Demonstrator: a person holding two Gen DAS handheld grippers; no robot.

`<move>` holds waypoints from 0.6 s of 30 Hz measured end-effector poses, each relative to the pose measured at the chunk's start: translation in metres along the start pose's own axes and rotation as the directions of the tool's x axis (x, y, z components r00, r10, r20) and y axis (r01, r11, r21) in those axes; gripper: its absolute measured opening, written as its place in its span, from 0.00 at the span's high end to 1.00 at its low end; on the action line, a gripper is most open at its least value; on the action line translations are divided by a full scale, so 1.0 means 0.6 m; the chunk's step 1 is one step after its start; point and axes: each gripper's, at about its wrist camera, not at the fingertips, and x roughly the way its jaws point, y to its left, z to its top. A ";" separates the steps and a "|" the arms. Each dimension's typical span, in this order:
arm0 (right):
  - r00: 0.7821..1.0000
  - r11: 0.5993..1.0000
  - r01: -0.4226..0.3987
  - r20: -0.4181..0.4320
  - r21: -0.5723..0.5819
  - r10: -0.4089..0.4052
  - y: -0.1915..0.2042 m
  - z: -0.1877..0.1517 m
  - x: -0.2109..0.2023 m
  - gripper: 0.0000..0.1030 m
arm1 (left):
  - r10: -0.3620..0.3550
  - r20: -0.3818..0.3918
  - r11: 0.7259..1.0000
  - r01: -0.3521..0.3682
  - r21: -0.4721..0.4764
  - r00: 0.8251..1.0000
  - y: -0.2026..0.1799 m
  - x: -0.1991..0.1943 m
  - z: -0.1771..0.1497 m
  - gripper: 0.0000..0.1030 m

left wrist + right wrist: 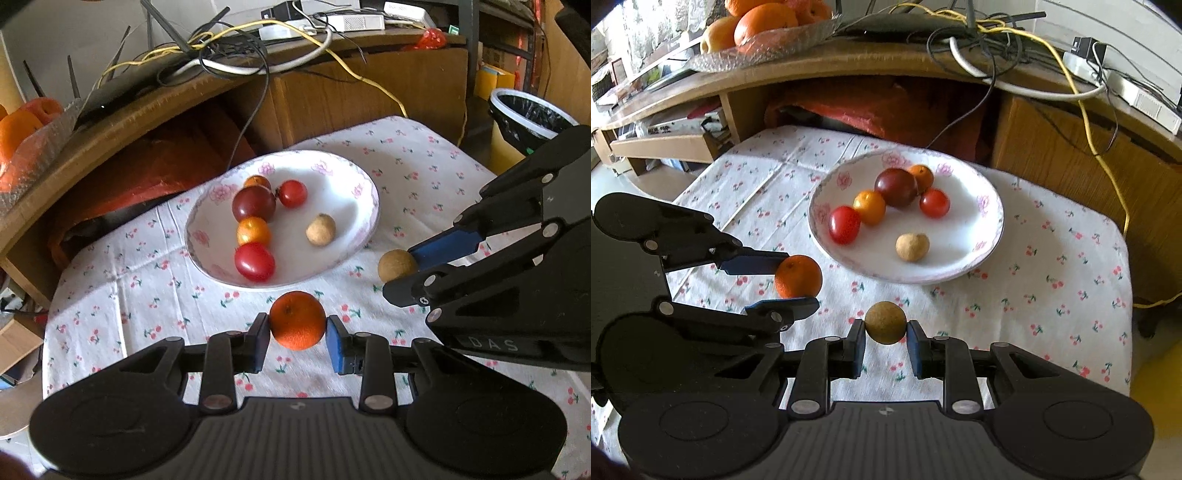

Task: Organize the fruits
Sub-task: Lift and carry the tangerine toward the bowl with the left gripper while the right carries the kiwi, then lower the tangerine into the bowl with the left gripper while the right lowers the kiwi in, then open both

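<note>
Jaws grip a small orange (297, 320) (left) and a longan (885, 322) (right), both near the fruit-filled plate (360, 192).

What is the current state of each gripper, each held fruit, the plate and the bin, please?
Left gripper: jaws shut on the small orange.
Right gripper: jaws shut on the brown round fruit.
Small orange: clamped, in front of the plate.
Brown round fruit: clamped, in front of the plate.
Plate: upright on the tablecloth, holding six small fruits.
Bin: open, lined with a black bag.
</note>
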 end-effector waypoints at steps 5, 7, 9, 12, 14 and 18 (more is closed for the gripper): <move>1.000 1.000 0.008 0.020 0.005 -0.008 -0.005 0.011 -0.003 0.81 | 0.013 0.016 1.000 -0.013 0.001 1.000 0.006 0.000 0.015 0.60; 1.000 1.000 0.012 0.026 0.007 -0.012 -0.008 0.015 -0.003 0.81 | 0.017 0.021 1.000 -0.017 -0.001 1.000 0.007 0.002 0.021 0.60; 0.999 1.000 0.017 0.032 0.009 -0.017 -0.011 0.019 -0.003 0.80 | 0.020 0.026 1.000 -0.020 0.000 0.999 0.009 0.004 0.026 0.61; 0.999 1.000 0.022 0.041 0.017 -0.023 -0.017 0.025 -0.002 0.80 | 0.026 0.034 1.000 -0.026 0.006 0.999 0.010 0.007 0.036 0.61; 0.999 0.999 0.025 0.046 0.021 -0.026 -0.021 0.029 -0.001 0.80 | 0.030 0.039 1.000 -0.030 0.007 0.999 0.011 0.010 0.042 0.61; 0.998 0.999 0.033 0.054 0.024 -0.034 -0.026 0.038 0.003 0.80 | 0.036 0.046 0.999 -0.036 0.005 0.998 0.016 0.018 0.052 0.61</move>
